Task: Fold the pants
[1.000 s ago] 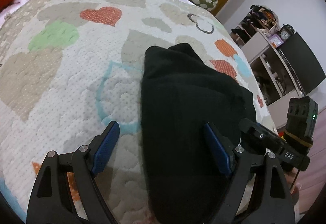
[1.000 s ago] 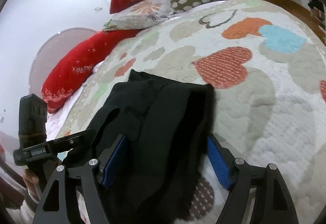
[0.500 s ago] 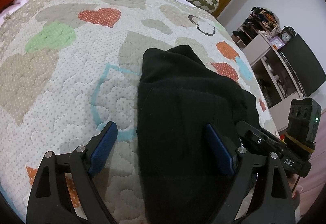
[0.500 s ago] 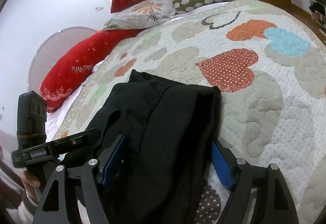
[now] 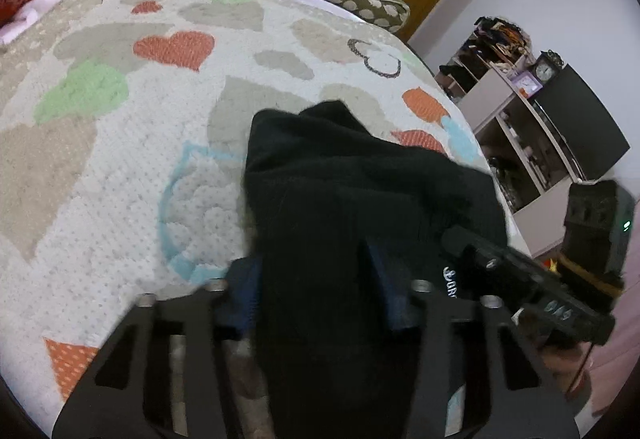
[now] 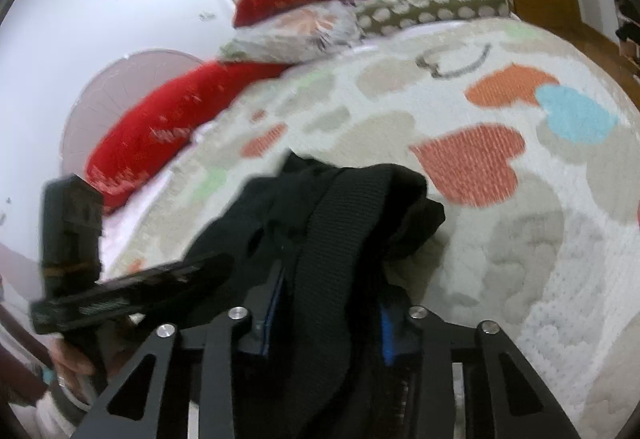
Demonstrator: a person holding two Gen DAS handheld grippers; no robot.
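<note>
Right wrist view smeared by motion: red pillows and floral pillow lack detail. Pants bunch between right claw pads as jaws close; pad faces mostly covered by cloth, contact not resolved. Left claw: closing, pads blurred and partly behind pants. White lettering on the pants cut off by right claw's body, unreadable. Shelf contents too small to identify. Near end of pants leaves frame at bottom edge.
</note>
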